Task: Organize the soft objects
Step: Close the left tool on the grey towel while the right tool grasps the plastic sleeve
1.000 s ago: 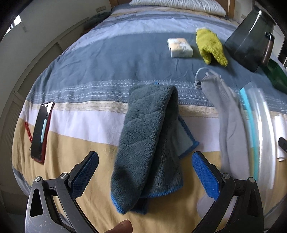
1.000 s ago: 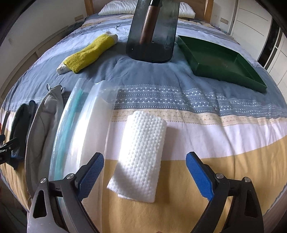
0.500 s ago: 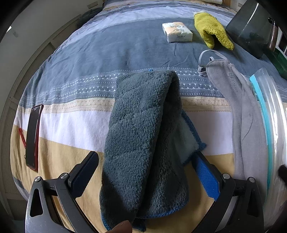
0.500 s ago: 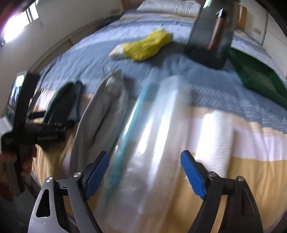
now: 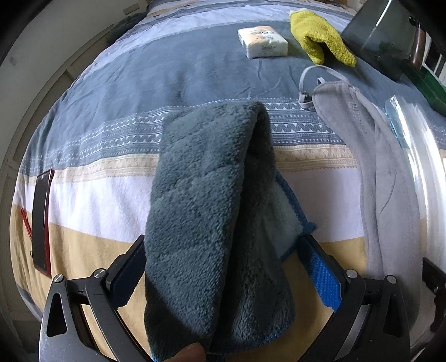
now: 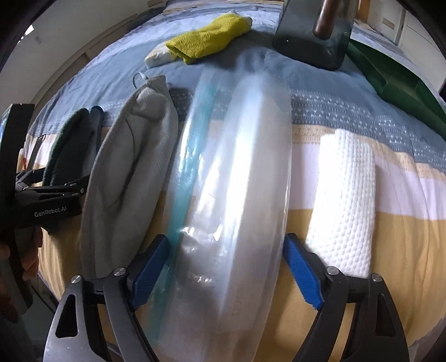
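Grippers closer than a second ago. Left gripper [image 5: 225, 274] spread wide, now straddling folded dark towel [image 5: 211, 211] on bed [image 5: 92, 247]; right gripper [image 6: 227, 268] likewise spread around clear bag [image 6: 237, 172], off white cloth [image 6: 345, 200]. Nothing grasped; pickups probably next.

**A bedroom in a home**

A bed is being shown, covered by a striped blue, white and yellow bedspread [image 5: 117, 133]. A wooden headboard [image 6: 156, 2] is being glimpsed at the far end, and white cabinet doors [image 6: 412, 25] are lining one wall.
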